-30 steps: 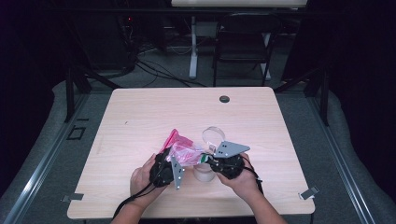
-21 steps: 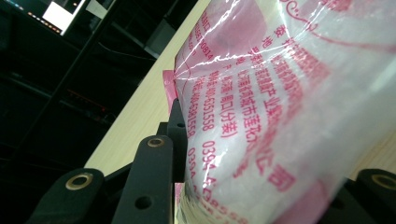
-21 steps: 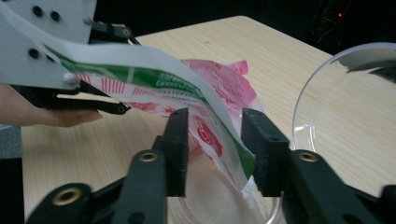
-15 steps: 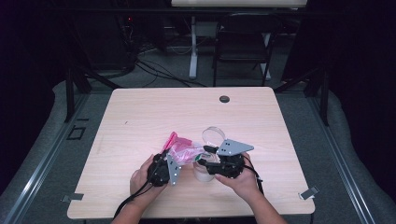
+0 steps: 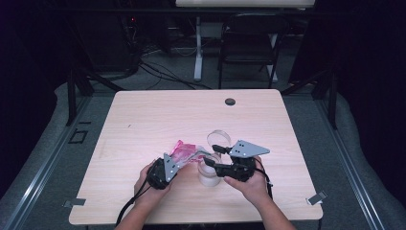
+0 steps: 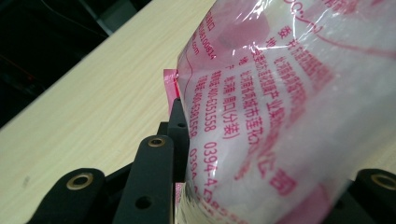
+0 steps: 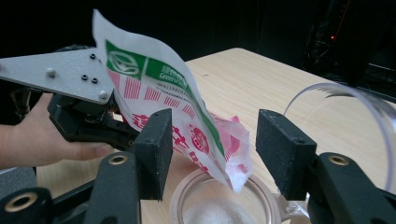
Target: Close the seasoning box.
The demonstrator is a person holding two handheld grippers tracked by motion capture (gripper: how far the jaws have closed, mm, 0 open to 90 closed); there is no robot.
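A pink, green and white plastic bag (image 7: 187, 116) of white powder hangs tilted, its open corner just above the mouth of a clear jar (image 7: 224, 210) that holds white powder. My left gripper (image 6: 271, 154) is shut on the bag (image 6: 289, 116), squeezing its printed side. In the high view the left gripper (image 5: 165, 168) holds the bag (image 5: 184, 152) left of the jar (image 5: 209, 176). My right gripper (image 7: 222, 154) is open, its jaws standing either side of the bag's corner above the jar. The high view shows the right gripper (image 5: 214, 157) beside the jar.
A clear round lid (image 7: 345, 121) lies right of the jar, also seen as the lid (image 5: 219, 139) behind it in the high view. A black disc (image 5: 230, 101) sits near the wooden table's (image 5: 143, 115) far edge. A chair (image 5: 249, 43) stands beyond.
Both hands have shifted only slightly. The right gripper has edged a little right and away, while the bag stays held over the jar.
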